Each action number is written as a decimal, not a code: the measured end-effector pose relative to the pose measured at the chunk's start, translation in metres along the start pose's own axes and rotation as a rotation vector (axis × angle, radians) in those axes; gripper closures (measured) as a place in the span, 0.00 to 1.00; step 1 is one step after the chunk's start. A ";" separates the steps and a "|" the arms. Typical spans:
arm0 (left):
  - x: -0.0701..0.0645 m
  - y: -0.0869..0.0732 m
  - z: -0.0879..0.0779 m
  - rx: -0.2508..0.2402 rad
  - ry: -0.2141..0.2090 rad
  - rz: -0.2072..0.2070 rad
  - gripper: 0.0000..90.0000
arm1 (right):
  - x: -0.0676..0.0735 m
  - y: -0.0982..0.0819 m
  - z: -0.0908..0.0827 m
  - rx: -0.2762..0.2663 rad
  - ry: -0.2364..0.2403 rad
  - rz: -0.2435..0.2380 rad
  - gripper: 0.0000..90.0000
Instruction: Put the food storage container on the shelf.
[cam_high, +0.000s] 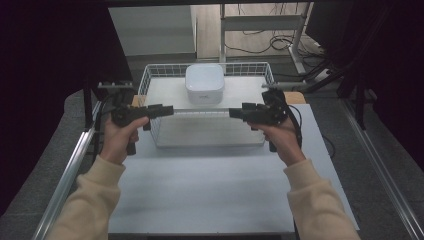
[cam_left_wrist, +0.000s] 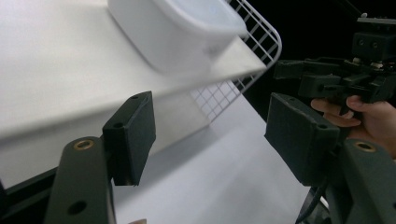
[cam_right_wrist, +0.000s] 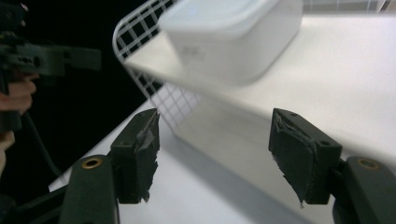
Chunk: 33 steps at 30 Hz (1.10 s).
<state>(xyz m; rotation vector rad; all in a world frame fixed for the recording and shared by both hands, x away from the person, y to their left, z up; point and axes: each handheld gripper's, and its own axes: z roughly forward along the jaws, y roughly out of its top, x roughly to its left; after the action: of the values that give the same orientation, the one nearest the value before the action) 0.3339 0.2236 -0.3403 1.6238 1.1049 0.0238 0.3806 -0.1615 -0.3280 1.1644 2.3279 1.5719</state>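
Open left gripper, right gripper, wire basket lengthwise across table

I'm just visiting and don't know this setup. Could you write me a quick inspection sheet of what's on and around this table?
Surface: white tabletop, bare in front of the basket.
Job's things: white wire basket at the far side of the table, lined with a white board; a white lidded container sits in it toward the back.
Clutter: nothing seen.
Grippers: left gripper and right gripper, one in each hand, point at each other along the basket's near rim; jaws open, nothing between them.
Cables: a black cable trails from the right gripper; loose cables lie on the floor behind.
Surroundings: dark curtains either side; metal frame legs behind.
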 end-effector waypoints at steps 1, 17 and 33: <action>-0.002 -0.008 -0.003 -0.004 0.000 0.012 0.35 | 0.003 -0.007 -0.004 -0.004 -0.004 -0.014 0.37; 0.007 -0.125 -0.009 0.047 0.096 0.100 0.34 | 0.006 -0.130 -0.027 0.058 -0.065 -0.119 0.30; 0.014 -0.171 0.015 0.162 0.185 0.158 0.33 | -0.021 -0.183 -0.031 0.075 -0.160 -0.101 0.26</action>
<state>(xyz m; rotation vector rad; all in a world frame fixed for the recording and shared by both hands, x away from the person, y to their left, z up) 0.2413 0.2120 -0.4857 1.8808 1.1390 0.1957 0.2830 -0.2305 -0.4722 1.1238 2.3200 1.3179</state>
